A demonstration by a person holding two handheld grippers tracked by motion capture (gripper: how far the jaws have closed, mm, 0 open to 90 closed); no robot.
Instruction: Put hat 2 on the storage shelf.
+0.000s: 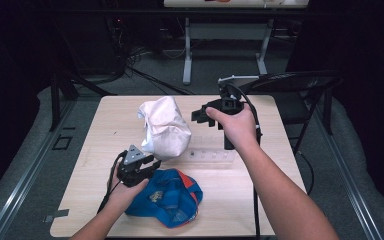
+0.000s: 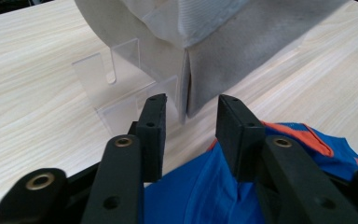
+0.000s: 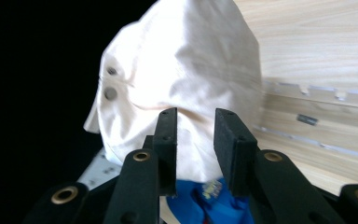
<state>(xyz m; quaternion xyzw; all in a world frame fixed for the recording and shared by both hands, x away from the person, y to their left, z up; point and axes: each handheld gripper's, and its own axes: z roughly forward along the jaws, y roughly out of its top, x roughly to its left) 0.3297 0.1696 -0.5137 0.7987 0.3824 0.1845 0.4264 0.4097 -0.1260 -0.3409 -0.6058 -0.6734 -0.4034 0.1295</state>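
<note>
White cap [image 1: 163, 127] is seen perched on a clear acrylic stand [image 1: 212, 155] near the middle of the light wooden table [image 1: 95, 150], its crown raised and tilted toward the far left. Just near of it, at the table's near edge, a blue cap [image 1: 172, 197] with orange trim is laid flat. The left gripper [image 1: 150, 164] is held low between the two caps, its jaws parted with nothing clamped; in the left gripper view the blue cap [image 2: 200, 191] is seen under the open jaws and the white cap's edge [image 2: 205, 70] just beyond the tips. The right gripper [image 1: 196, 116] is held at the far right of the white cap, jaws likewise apart and pointed at the pale fabric [image 3: 186, 79], which is not pressed by the pads. A folding chair [image 1: 300, 85] is placed beyond the table's far right corner.
</note>
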